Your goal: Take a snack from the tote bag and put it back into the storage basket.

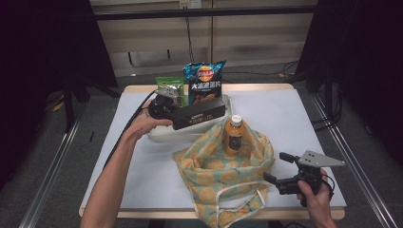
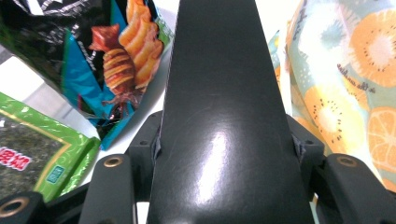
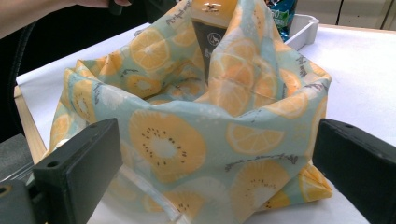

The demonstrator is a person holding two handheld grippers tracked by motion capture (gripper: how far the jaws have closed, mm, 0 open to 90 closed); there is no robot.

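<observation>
Packing snacks into the fruit-print bag

The left gripper is pinching a long black box over the white tray; the right gripper is waiting spread beside the bag. A bottle is already standing inside; chips and seaweed are remaining.

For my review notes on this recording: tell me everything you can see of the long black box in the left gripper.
The black box is long and slim, glossy like coated card, with small pale print along its side. The left gripper clamps one end between its jaws, holding it roughly level above the white tray, its free end pointing toward the fruit-print bag. In the left gripper view its shiny top face runs straight ahead, with a snack bag beside it.
</observation>
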